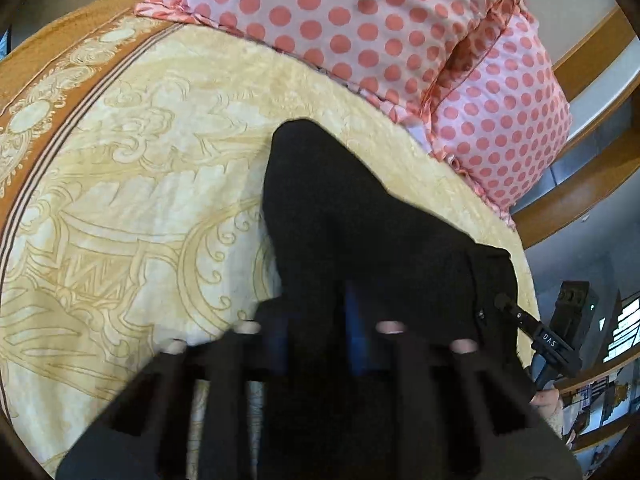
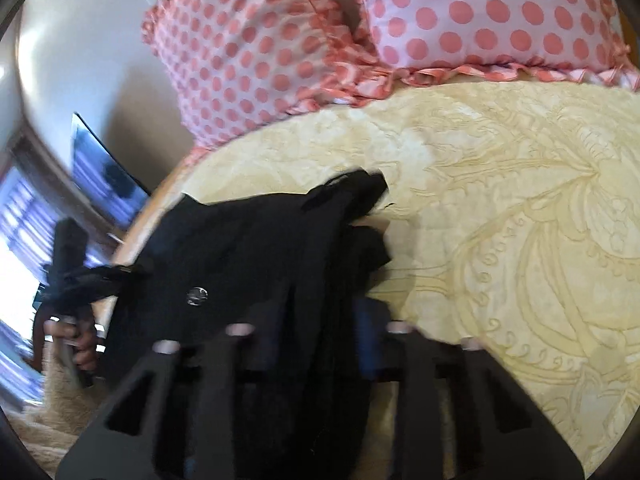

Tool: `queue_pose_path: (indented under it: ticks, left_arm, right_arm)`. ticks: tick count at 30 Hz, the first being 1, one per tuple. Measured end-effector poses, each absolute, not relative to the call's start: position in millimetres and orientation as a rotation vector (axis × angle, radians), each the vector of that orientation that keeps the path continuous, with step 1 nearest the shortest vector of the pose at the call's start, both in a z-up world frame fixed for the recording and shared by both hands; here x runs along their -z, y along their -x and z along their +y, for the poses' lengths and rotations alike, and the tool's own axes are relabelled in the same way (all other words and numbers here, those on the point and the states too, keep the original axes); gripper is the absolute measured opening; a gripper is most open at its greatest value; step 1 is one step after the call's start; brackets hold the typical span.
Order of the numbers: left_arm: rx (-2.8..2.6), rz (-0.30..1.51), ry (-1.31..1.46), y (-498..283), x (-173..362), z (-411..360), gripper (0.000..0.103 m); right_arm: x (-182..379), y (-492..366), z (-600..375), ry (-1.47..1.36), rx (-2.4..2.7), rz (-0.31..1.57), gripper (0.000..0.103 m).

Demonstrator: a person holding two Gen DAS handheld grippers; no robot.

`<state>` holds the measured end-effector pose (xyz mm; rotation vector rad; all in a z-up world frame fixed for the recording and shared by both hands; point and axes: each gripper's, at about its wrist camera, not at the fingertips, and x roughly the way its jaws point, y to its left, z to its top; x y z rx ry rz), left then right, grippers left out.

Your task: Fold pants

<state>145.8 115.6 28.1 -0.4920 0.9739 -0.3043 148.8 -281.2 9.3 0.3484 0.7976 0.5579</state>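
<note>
The black pants lie on a cream and gold patterned bedspread. In the left wrist view my left gripper has its jaws closed on black pants fabric, which runs away from it toward the pillows. In the right wrist view my right gripper is shut on a bunched part of the pants by the waistband, where a silver button shows. The right gripper also shows in the left wrist view at the pants' right edge. The left gripper shows in the right wrist view, clamped on the pants' left edge.
Pink pillows with coral polka dots sit at the head of the bed, also in the right wrist view. A wooden bed frame curves past the bed's right edge. A window lies beyond the bed's left side.
</note>
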Motion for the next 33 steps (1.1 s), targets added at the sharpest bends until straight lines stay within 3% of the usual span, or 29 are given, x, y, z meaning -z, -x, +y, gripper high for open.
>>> queue_pose_path:
  ticks: [11,14,18,22,25,27,29,33]
  left_arm:
    - [0.287,0.781,0.357,-195.4,-97.9,87.0,0.011]
    - [0.253,0.826,0.365,-234.2,-85.6,83.7,0.012]
    - [0.183,0.965,0.370,-270.7,-39.3,82.4,0.013]
    - [0.167,0.939,0.373,-266.9,-38.7,85.6,0.017]
    - [0.152,0.855,0.313,-240.9,-65.5,85.1,0.017]
    - [0.188,0.793,0.300,-215.0,-82.2,83.0,0.024]
    - [0.253,0.763,0.303,-188.4,-92.3,75.9,0.037]
    - [0.334,0.760,0.281,-143.2,-92.8,56.8,0.047]
  right_arm:
    - [-83.9,-210.1,-285.1,-0.280,-0.526,0.624,0.017]
    - [-71.7,-241.8,-297.2,-0.329,-0.478,0.651,0.017]
    - [-18.0,-277.3,-289.6,-0.328,-0.367,0.836,0.018]
    - [-22.8,-269.2,-290.5,-0.316,-0.324,0.814,0.028]
    - [-45.0,-242.6,-290.9,-0.295,-0.327,0.739,0.029]
    - [-60.1,-215.0,-283.7,-0.297,-0.399,0.693,0.035]
    - [-65.9,-194.2,-275.4,-0.274,-0.442,0.676,0.055]
    - [-59.2,-162.8,-249.3,-0.192,-0.484,0.713,0.056]
